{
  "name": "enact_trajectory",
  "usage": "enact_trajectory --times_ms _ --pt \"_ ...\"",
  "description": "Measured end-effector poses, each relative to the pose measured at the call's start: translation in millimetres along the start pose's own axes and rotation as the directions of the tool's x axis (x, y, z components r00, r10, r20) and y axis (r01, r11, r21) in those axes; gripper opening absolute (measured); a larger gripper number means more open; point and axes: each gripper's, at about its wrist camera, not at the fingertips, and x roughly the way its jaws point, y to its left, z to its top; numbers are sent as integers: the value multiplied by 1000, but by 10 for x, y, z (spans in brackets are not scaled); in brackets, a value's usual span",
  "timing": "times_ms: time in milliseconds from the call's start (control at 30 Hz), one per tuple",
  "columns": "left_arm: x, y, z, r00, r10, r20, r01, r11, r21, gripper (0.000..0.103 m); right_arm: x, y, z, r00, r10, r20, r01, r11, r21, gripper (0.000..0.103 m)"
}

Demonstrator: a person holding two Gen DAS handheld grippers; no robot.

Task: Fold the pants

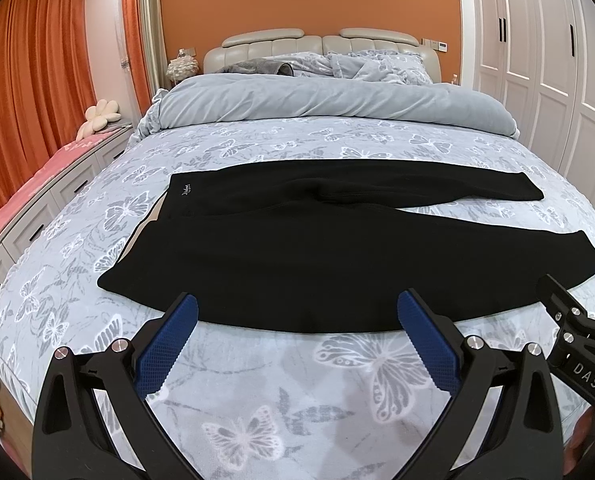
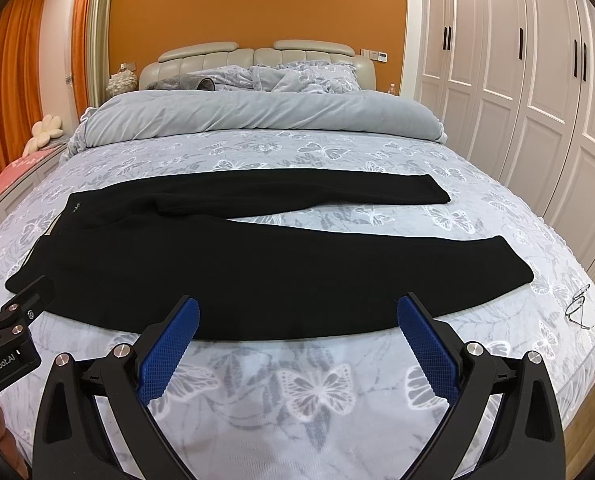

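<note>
Black pants (image 1: 297,256) lie flat across the bed (image 1: 289,392), waistband at the left, two legs running right with a gap between them. They also show in the right wrist view (image 2: 257,272). My left gripper (image 1: 297,312) is open and empty, its blue fingertips just above the near edge of the near leg, toward the waist side. My right gripper (image 2: 297,312) is open and empty at the near edge of the same leg, further right. Each gripper shows at the edge of the other's view.
A rolled grey duvet (image 1: 329,104) and pillows (image 1: 377,64) lie at the bed's head. Eyeglasses (image 2: 577,306) lie on the bed's right edge. White wardrobes (image 2: 517,80) stand right. A pink-topped drawer bench (image 1: 37,200) and orange curtains (image 1: 29,80) are left.
</note>
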Motion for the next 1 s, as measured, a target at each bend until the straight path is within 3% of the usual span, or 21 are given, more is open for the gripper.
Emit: enact_trajectory --times_ms 600,767,867,1000 --pt "91 108 67 1000 -6 -24 6 1000 -5 98 79 -74 88 1000 1 -19 -1 1000 -16 98" --pt "521 641 567 992 -92 -85 87 994 -61 98 440 -727 688 997 23 -78 -23 1000 -2 98" --pt "1050 1105 948 992 -30 -122 17 995 -101 98 956 -1364 1062 995 -27 -99 29 999 17 98" --pt "2025 1845 1400 971 -2 -240 -58 968 -242 98 1998 -2131 1423 973 -91 -214 104 993 53 98"
